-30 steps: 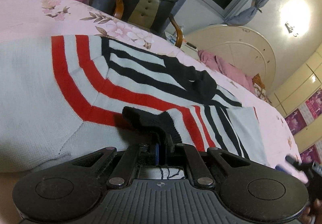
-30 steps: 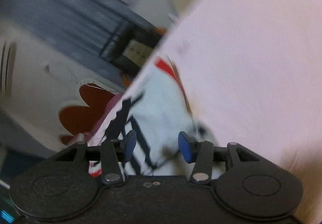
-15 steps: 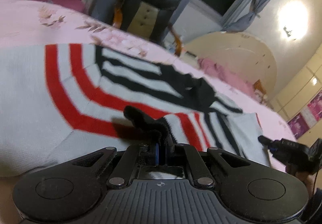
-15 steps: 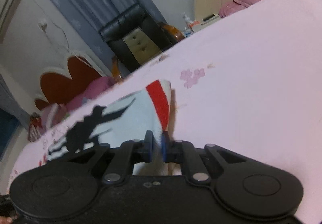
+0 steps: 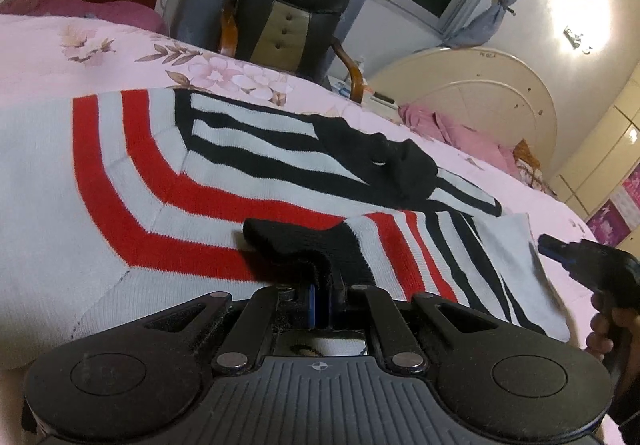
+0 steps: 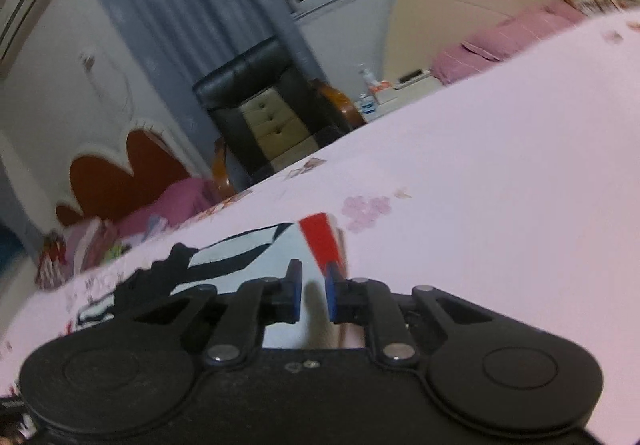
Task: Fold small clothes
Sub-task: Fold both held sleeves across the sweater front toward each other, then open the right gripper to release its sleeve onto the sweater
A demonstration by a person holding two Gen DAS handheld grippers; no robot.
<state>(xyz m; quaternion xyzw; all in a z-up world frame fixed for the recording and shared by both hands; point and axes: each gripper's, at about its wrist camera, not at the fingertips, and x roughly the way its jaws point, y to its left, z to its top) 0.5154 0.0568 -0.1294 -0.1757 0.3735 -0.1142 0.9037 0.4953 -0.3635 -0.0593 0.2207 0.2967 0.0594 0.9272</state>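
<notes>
A white knit sweater (image 5: 160, 205) with red and black stripes lies spread on the pink bed. My left gripper (image 5: 320, 305) is shut on a black cuff (image 5: 296, 241) that is folded over the sweater's near side. In the left wrist view my right gripper (image 5: 550, 248) is at the sweater's right edge, held by a hand (image 5: 600, 341), and the white cloth there is lifted a little. In the right wrist view my right gripper (image 6: 313, 291) has its blue pads close together on a fold of the sweater's (image 6: 248, 257) white edge, beside a red stripe.
The pink floral bedsheet (image 5: 100, 57) stretches far around the sweater. A black leather chair (image 5: 288, 17) stands past the bed's far edge. Pink pillows (image 5: 460, 133) lie by a cream headboard (image 5: 480, 85) at the right. Grey curtains hang behind.
My right gripper swung across to the sweater's right edge, rolled level and closed from wide open onto the white cloth. My left gripper kept its hold and stayed nearly still.
</notes>
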